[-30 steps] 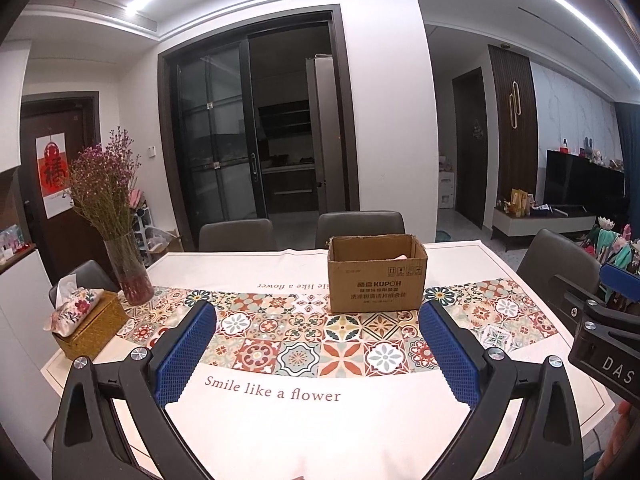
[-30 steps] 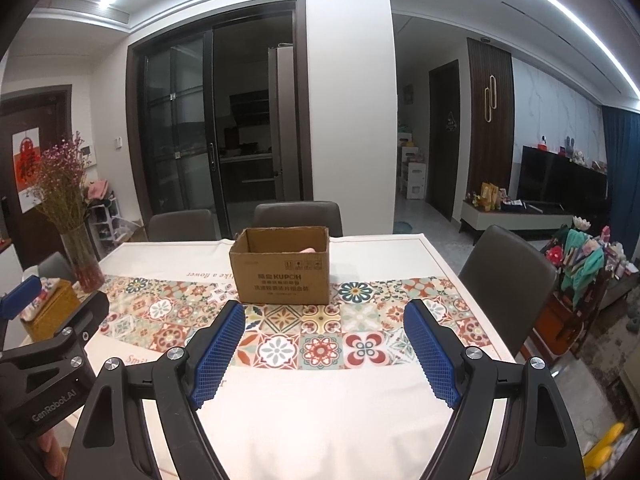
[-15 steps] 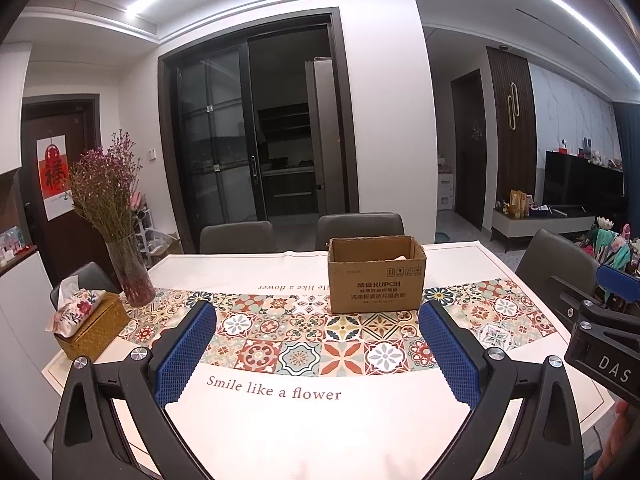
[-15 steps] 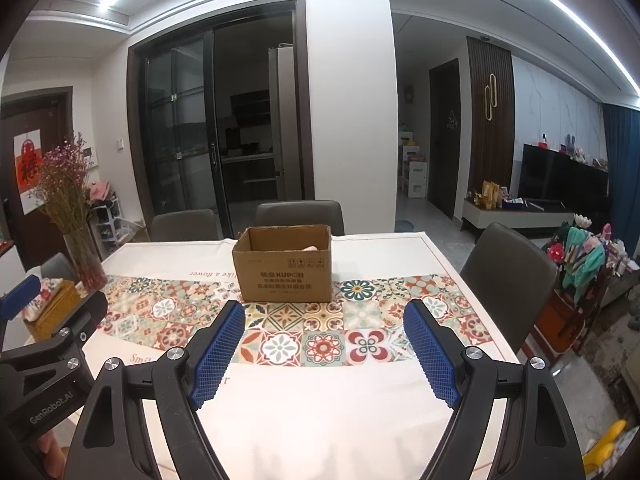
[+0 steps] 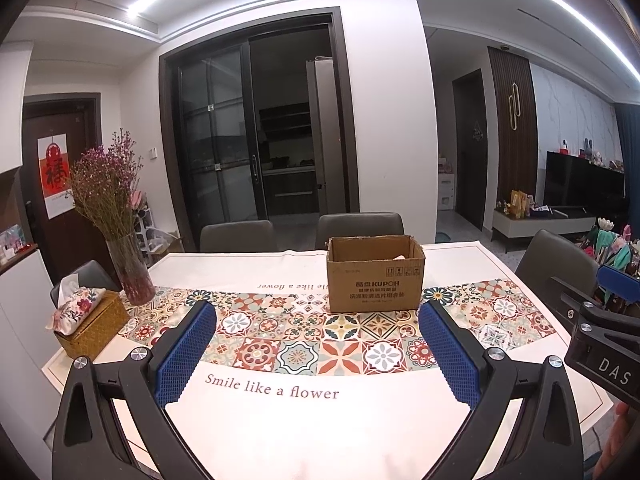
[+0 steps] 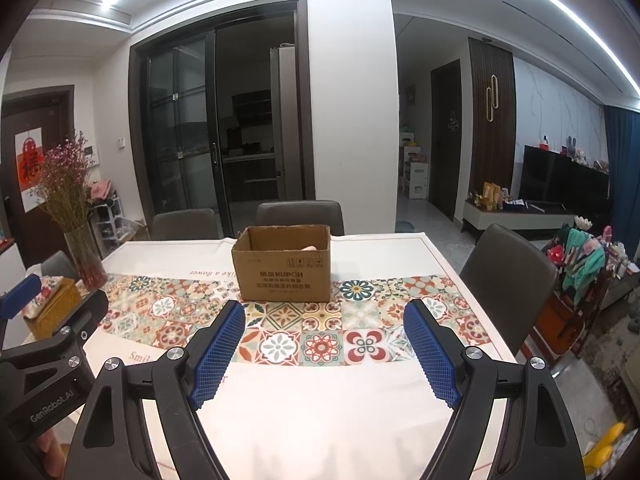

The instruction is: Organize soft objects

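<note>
- Soft objects were mostly out of sight; only a pale, pinkish scrap [image 6: 310, 247] showed over the rim inside the cardboard box [image 6: 285, 264], and what it was could not be told.
- Left hand-held gripper [image 5: 318, 350] stood with its blue pads spread wide and nothing between them, hovering over the near edge of the table [image 5: 304, 432].
- Right hand-held gripper [image 6: 325, 350] was likewise spread and empty, just beside the left one over the same near edge.
- Compared with a second before, nothing had changed: both tools kept their place and spread, and the box sat as it had, past the middle of the patterned runner [image 6: 280, 330] toward the far edge.
- Judged from that stillness, this looked like a pause, either with the sorting done or before it began; no loose soft item lay on the table to collect.
- Off to the left edge stood a vase of dried flowers [image 5: 116, 224] and a tissue box [image 5: 86, 318], well apart from the cardboard box.
</note>
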Motion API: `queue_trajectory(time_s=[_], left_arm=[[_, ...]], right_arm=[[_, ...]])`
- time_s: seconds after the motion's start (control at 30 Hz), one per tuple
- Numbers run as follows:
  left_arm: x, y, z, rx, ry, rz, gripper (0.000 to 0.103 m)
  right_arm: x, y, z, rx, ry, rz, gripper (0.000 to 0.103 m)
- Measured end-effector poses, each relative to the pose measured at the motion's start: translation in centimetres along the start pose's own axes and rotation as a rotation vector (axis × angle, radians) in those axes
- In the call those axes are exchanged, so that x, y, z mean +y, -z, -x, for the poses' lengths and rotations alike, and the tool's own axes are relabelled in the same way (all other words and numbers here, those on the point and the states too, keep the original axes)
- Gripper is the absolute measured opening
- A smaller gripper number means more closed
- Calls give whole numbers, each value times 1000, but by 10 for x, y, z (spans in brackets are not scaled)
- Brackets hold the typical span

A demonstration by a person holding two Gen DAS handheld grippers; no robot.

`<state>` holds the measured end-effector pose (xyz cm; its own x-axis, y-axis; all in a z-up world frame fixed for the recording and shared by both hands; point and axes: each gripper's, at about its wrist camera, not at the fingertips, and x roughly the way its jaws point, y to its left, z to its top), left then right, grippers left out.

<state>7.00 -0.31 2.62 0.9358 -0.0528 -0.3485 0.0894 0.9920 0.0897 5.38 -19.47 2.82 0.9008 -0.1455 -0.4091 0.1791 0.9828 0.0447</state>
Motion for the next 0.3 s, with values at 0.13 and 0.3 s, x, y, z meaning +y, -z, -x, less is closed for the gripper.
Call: queue_trajectory(time_s=[0.13, 0.3], left_arm=[[-2, 0, -1, 1, -1, -2, 103], [-3, 1, -3, 4, 0, -3, 103]], right_arm=[[0, 0, 0, 3, 0, -1, 82], [-2, 0, -2, 6, -1, 2, 82]])
